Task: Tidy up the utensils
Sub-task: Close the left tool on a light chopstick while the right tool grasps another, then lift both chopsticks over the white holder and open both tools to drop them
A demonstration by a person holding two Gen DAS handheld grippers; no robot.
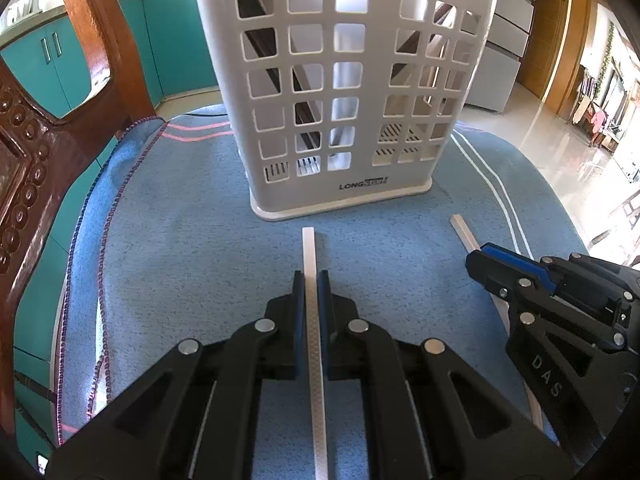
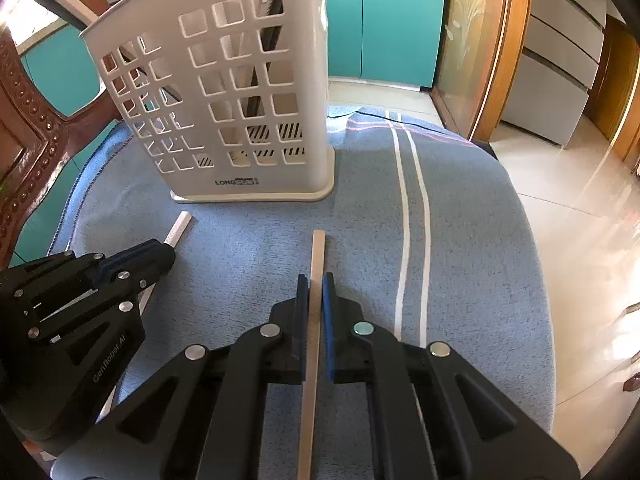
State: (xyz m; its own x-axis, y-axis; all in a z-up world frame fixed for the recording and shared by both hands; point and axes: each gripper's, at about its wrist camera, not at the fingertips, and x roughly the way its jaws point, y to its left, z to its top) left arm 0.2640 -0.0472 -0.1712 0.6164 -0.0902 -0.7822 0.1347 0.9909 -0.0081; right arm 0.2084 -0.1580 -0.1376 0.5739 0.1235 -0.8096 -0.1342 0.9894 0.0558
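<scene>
A white slotted utensil holder (image 1: pixel 344 92) (image 2: pixel 224 92) stands upright on a blue towel (image 1: pixel 180 240) (image 2: pixel 460 220). Dark sticks (image 1: pixel 306 120) lean inside it. My left gripper (image 1: pixel 311 280) is shut on a white chopstick (image 1: pixel 309 248) that lies on the towel, its tip pointing at the holder's base. My right gripper (image 2: pixel 316 282) is shut on a pale wooden chopstick (image 2: pixel 318 248), likewise low on the towel. Each gripper shows in the other's view: the right gripper (image 1: pixel 486 256) on its chopstick (image 1: pixel 464 230), the left gripper (image 2: pixel 164 250) on its white chopstick (image 2: pixel 180 226).
A carved dark wooden chair back (image 1: pixel 40 152) (image 2: pixel 24 148) rises at the left edge of the towel. Teal cabinets (image 1: pixel 60 64) (image 2: pixel 384 20) stand behind. Shiny tiled floor (image 2: pixel 560 200) drops away to the right of the towel-covered surface.
</scene>
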